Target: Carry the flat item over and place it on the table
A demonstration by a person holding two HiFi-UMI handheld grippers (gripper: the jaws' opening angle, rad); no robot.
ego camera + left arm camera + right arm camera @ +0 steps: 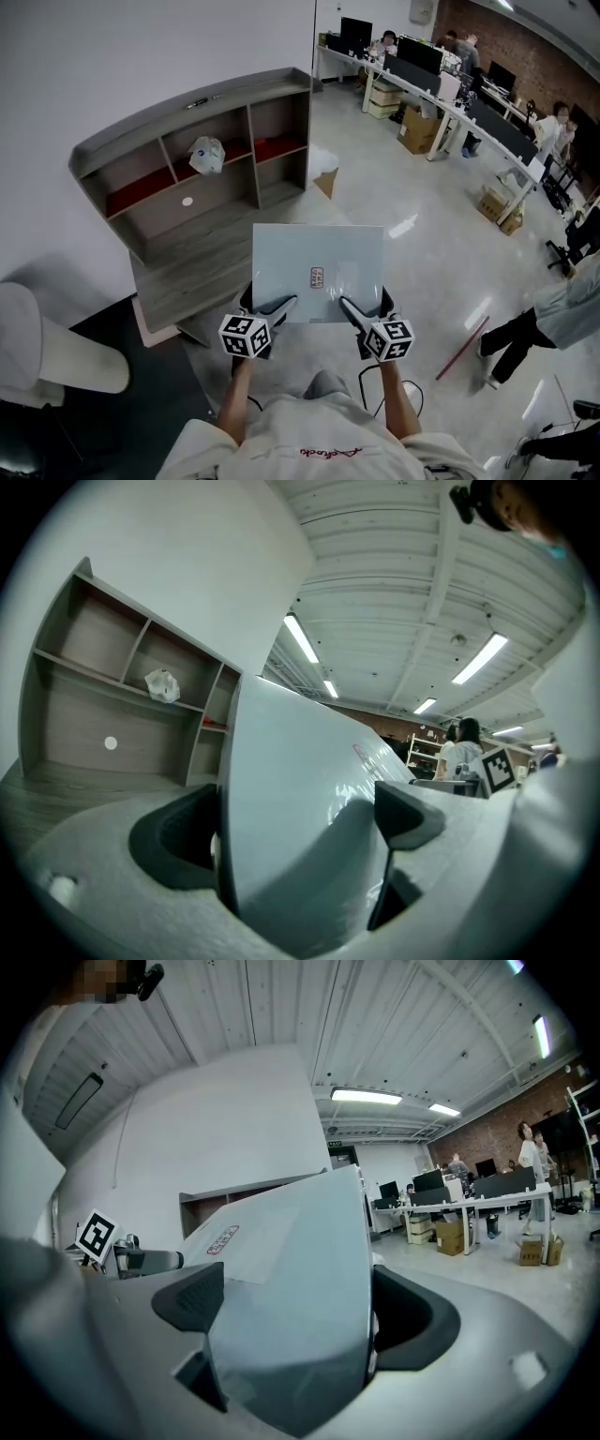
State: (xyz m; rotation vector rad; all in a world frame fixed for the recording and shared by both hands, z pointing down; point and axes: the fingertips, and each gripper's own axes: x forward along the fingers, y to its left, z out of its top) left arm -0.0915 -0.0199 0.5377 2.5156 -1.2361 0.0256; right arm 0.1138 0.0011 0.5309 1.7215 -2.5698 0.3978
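Pale glossy flat panel (319,246) with small red-edged label (317,277), near edge clamped by left gripper (279,306) and right gripper (350,307)

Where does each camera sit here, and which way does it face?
Head view: on the person's head, facing steeply down at the panel and shelf desk; forearms, left gripper and right gripper show.
Left gripper view: on the left gripper, along its jaws clamping the panel, toward the shelf desk.
Right gripper view: on the right gripper, jaws clamping the panel, toward office tables.
Shared: all three show the panel's red label.
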